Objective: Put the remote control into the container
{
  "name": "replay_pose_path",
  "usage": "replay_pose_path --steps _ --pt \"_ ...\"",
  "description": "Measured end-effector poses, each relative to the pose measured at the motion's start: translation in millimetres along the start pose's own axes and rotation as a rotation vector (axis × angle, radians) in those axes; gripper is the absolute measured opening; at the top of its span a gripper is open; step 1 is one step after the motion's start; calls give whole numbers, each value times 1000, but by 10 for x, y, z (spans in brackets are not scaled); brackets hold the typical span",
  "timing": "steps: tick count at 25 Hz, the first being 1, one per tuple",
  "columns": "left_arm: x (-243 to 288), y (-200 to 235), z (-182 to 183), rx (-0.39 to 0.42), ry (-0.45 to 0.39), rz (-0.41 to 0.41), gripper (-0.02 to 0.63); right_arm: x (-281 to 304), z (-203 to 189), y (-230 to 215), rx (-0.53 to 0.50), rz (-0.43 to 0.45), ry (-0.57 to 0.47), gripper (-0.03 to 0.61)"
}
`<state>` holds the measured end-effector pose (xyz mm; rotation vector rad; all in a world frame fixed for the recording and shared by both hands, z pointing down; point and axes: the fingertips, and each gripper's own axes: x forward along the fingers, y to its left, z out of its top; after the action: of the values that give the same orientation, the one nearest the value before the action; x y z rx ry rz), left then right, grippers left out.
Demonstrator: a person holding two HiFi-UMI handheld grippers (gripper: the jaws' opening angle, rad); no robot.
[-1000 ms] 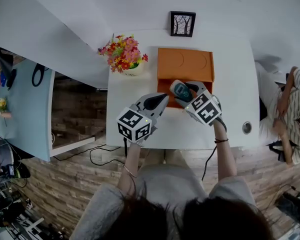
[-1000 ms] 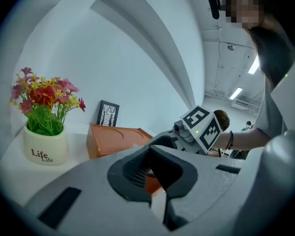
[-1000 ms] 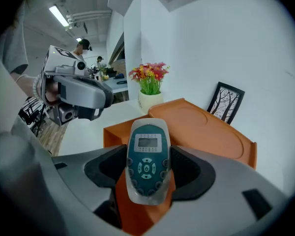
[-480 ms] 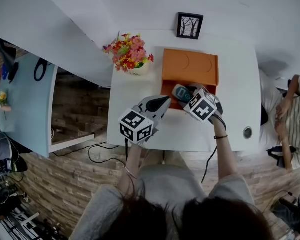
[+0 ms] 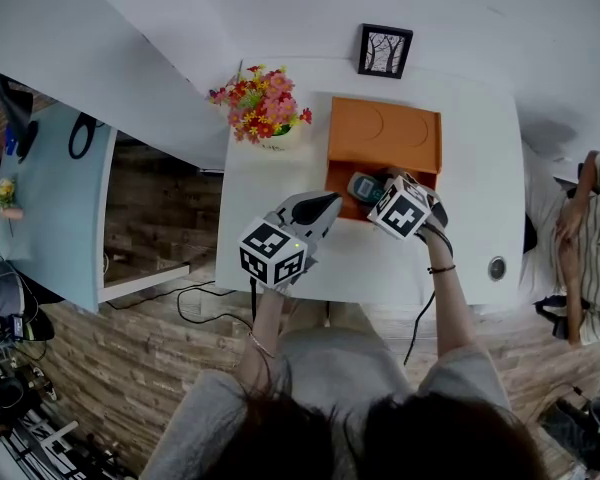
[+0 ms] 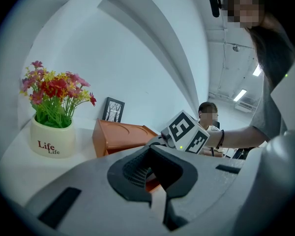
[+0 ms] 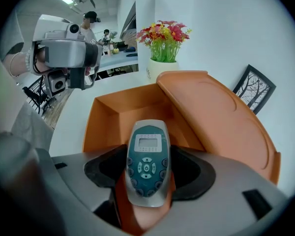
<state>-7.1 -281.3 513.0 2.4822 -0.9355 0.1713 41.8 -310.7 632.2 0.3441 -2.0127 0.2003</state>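
Observation:
An orange container (image 5: 343, 169) stands open on the white table, its lid (image 5: 385, 133) tipped back. My right gripper (image 5: 373, 191) is shut on a grey-and-teal remote control (image 5: 362, 185), which it holds over the container's front opening. In the right gripper view the remote (image 7: 146, 156) lies between the pads, pointing into the container (image 7: 105, 117) beside the raised lid (image 7: 221, 117). My left gripper (image 5: 323, 205) hovers just left of the container, shut with nothing in it (image 6: 155, 181).
A white pot of flowers (image 5: 260, 116) stands left of the container, and a small framed picture (image 5: 385, 50) stands behind it. The table (image 5: 270, 253) has a round grommet (image 5: 496, 266) at front right. A seated person (image 5: 585, 238) is right of the table.
My right gripper has edged the remote a little farther in over the container's opening. The left gripper has hardly moved.

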Motion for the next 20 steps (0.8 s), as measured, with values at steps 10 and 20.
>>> replay_pose_path --steps 10,20 --pt "21 -1 43 5 -9 -5 3 19 3 -5 36 6 3 278" --pt "15 -43 143 30 -18 -10 3 -16 11 -21 79 -19 -30 291"
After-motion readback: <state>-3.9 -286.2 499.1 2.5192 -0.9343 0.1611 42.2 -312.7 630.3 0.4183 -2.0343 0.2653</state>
